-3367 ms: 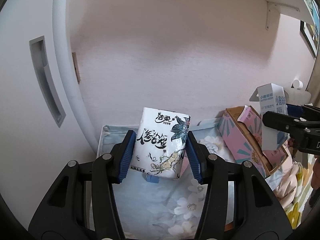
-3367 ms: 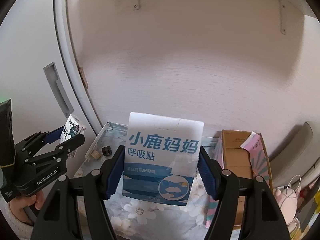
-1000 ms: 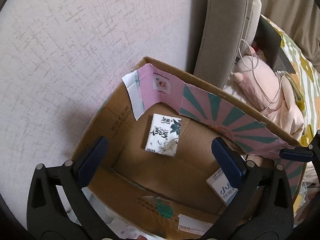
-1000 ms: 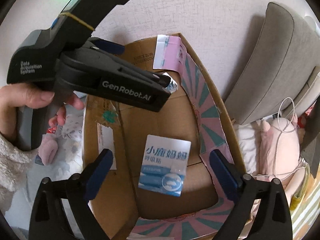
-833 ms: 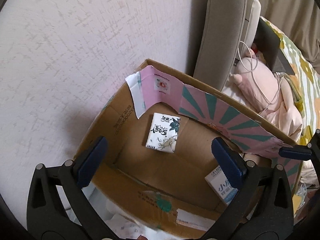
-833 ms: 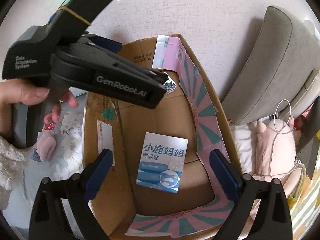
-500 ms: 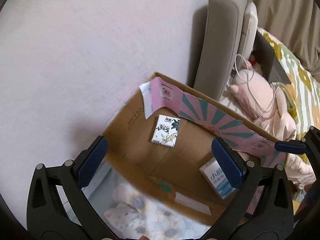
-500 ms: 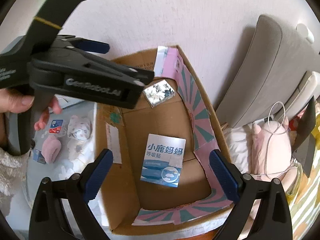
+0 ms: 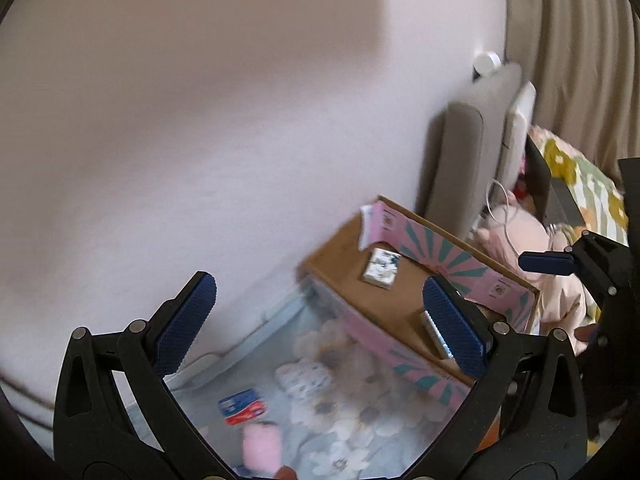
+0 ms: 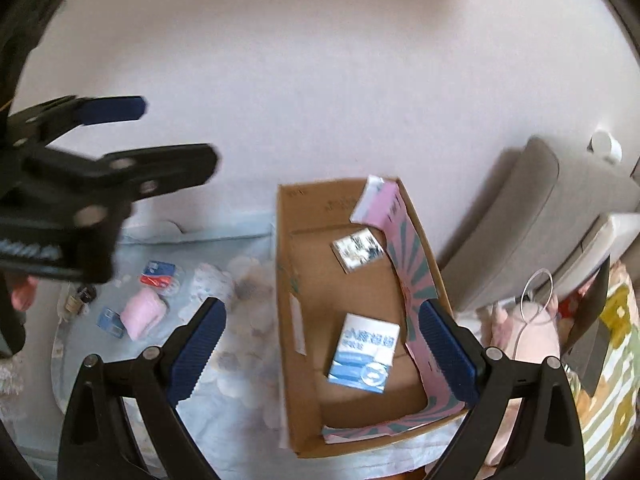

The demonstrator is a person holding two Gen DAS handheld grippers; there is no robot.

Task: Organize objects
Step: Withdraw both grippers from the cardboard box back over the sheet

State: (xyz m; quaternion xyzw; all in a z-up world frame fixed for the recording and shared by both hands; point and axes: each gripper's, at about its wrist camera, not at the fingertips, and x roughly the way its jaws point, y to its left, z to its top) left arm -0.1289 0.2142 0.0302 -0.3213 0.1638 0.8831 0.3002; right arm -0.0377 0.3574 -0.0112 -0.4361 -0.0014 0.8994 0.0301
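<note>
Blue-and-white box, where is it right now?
In the right wrist view, the blue-and-white box lies flat inside the cardboard box, at its near end, apart from the tissue pack farther back.

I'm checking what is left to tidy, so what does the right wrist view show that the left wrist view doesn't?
Only the right wrist view shows the blue and white box whole, a small blue packet and a dark little item at the cloth's far left. Only the left wrist view shows the curtain. Both share the cardboard box, the tissue pack, the pink roll and the red and blue packet.
</note>
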